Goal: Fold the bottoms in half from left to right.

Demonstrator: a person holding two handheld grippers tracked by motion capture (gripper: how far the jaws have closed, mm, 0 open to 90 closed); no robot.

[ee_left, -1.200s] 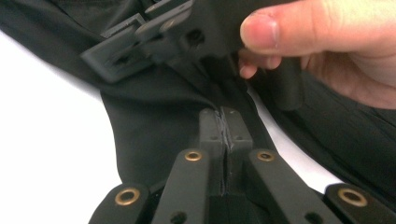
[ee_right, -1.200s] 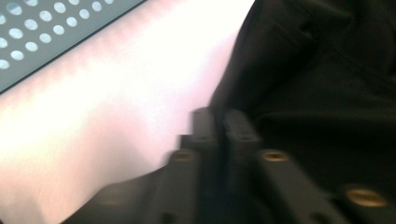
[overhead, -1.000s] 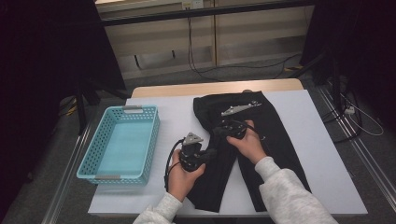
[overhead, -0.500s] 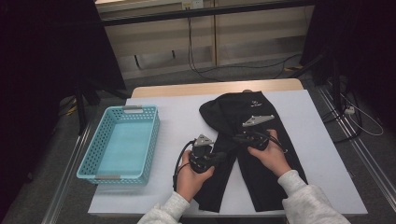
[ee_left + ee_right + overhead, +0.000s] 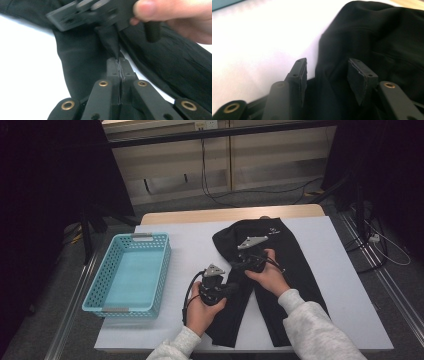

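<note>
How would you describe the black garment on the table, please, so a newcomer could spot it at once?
On the white table, right of the empty turquoise plastic basket, lies a black pair of trousers, legs pointing toward the person. It is the sole dark cloth there, bunched at its far end, with both grippers working on it.

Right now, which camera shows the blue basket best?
The high view: the whole basket sits left of the black pants on the table. The right gripper view catches just a blue sliver at its top-left corner. The left gripper view faces the pants.
</note>
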